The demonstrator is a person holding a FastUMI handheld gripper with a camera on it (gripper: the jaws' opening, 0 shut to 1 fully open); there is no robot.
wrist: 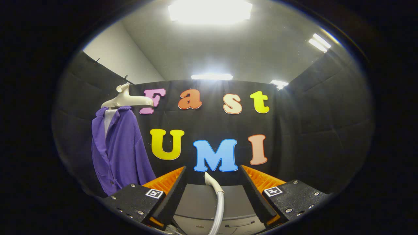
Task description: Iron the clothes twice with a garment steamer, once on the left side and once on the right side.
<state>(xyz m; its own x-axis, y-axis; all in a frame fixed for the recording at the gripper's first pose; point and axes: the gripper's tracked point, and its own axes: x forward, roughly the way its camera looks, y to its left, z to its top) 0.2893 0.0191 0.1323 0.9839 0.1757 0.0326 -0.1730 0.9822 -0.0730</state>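
A purple shirt (119, 153) hangs on a cream hanger (125, 99) against the black booth wall, off to the left and beyond my fingers. Under its collar a white inner piece shows. My gripper (213, 169) is open wide and touches nothing. Between the fingers (173, 192), a little right of the middle, a white curved steamer neck (212, 182) rises and runs down into a pale ribbed hose (219, 209). Neither finger touches the neck or the hose. The steamer's head is hidden.
A grey flat-topped unit (199, 202) lies low between the fingers, with the hose crossing in front of it. Black cloth walls (320, 130) close the booth at the back and on both sides. Bright ceiling lights (210, 11) are overhead.
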